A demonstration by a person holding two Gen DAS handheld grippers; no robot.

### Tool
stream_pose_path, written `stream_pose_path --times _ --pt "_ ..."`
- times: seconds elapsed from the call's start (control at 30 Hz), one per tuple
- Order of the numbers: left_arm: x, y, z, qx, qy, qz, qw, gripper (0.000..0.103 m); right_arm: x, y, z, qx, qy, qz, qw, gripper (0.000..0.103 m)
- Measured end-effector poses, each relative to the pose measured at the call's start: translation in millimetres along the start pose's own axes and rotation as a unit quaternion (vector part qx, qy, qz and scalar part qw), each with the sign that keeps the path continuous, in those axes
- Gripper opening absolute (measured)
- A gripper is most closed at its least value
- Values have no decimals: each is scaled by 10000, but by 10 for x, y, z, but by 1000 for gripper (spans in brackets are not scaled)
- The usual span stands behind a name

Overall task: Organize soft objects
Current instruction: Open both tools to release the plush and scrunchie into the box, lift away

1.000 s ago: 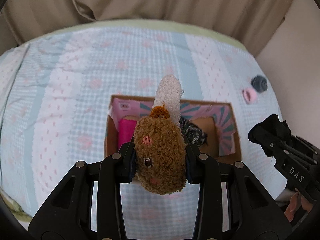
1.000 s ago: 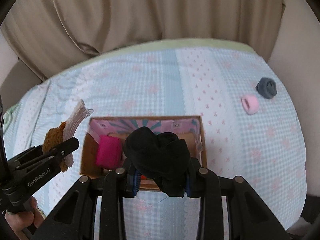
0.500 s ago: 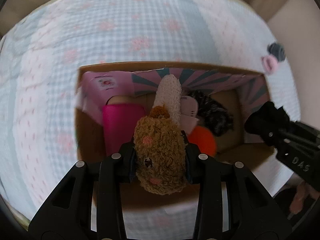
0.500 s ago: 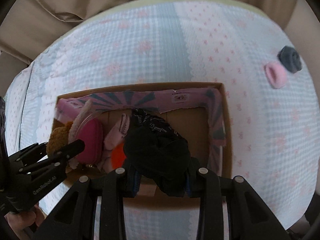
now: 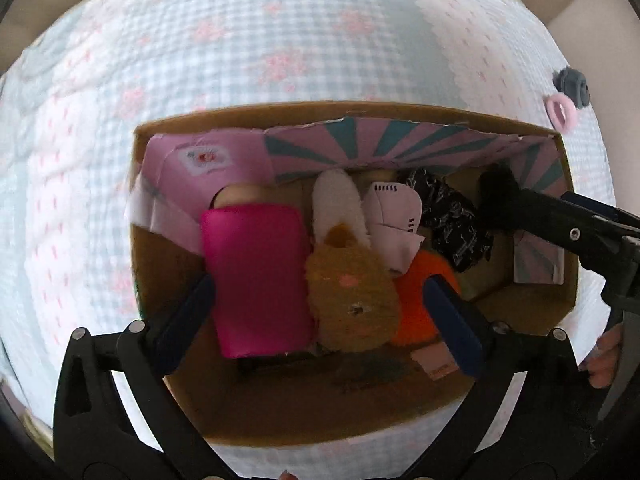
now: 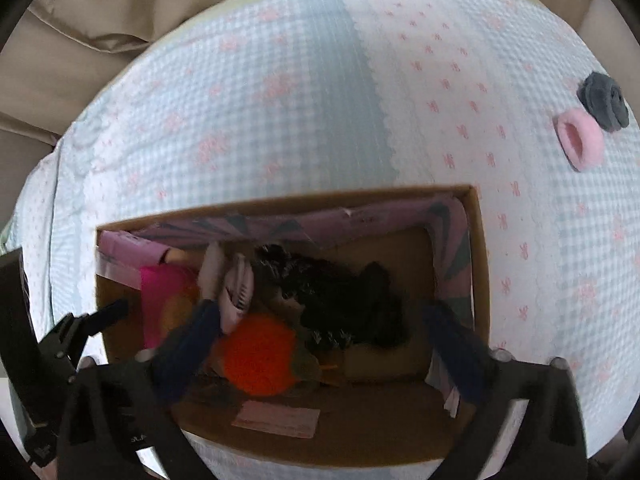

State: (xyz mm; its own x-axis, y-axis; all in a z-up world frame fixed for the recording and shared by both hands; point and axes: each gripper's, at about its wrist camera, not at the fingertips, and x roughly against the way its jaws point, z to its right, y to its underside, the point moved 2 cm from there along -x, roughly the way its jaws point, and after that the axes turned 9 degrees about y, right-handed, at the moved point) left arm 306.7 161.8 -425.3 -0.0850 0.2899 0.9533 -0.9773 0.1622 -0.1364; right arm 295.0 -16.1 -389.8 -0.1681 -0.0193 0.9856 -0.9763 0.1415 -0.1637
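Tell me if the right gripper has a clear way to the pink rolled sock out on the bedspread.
Probably yes: the right gripper is open and empty over the box, and the pink sock lies uncovered on the bedspread, touching only a grey sock.

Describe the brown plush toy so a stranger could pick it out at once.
On the checked bedspread sits an open cardboard box. Inside, near its middle, the brown plush toy lies between a magenta roll and an orange ball. Only it is curly tan fur with a white tip.

Both grippers have spread wide and let go. The brown plush toy (image 5: 352,300) now lies in the cardboard box (image 5: 280,412), left of centre, and the black soft item (image 6: 352,300) right of it.
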Motion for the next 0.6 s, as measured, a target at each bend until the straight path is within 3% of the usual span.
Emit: stream_pose_path --times 0.17,0.6 --pt "76 49 -61 219 48 18 9997 103 68 32 -27 115 51 16 9999 103" --pt "664 306 136 95 -32 472 9988 103 657 288 -7 212 -1 525 9984 103"
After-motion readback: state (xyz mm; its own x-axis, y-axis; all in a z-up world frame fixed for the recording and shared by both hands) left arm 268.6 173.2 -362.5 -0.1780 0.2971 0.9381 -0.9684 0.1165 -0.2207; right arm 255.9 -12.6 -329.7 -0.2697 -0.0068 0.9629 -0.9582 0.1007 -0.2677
